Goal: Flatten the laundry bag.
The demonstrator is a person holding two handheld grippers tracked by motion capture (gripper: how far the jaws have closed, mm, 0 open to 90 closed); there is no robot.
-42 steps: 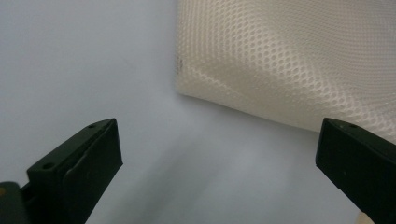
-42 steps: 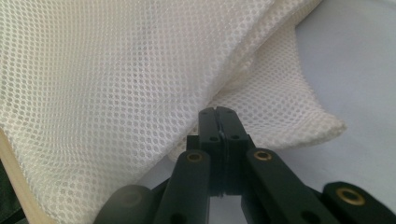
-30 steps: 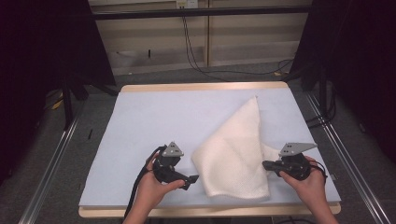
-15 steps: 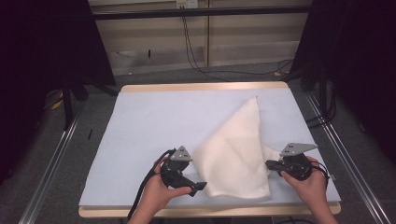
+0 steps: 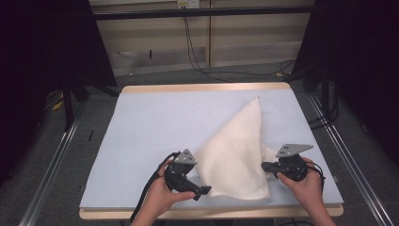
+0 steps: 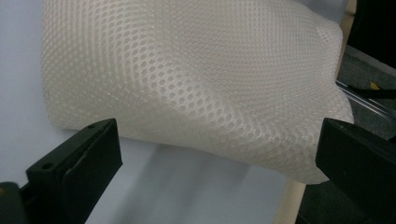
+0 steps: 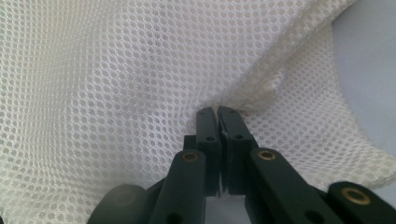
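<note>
one mesh cloth, two grippers at its near corners

there is one white mesh cloth [image 5: 240, 150] on the table, lying on one light blue mat [image 5: 155, 136] that covers almost the whole wooden tabletop [image 5: 202, 87]. no box, tray or other container stands on the table, so nothing is inside anything. the cloth is folded into a rough triangle: its tip points to the far side, its wide edge lies near the person's side, in the right half of the mat.

there are two grippers, one in each hand. the right gripper [image 5: 268, 166] is at the right near corner of the cloth. in the right gripper view its two black jaws are pressed together with a pinch of the mesh [image 7: 140, 70] between the tips, so it grips the cloth. the left gripper [image 5: 203, 190] is just beside the left near corner of the cloth, low over the mat. in the left gripper view its jaws stand wide apart, and the rolled edge of the cloth [image 6: 196, 79] lies in front of them; the jaws hold nothing.

two grey three-cornered plates are seen from above, one on each gripper.
</note>
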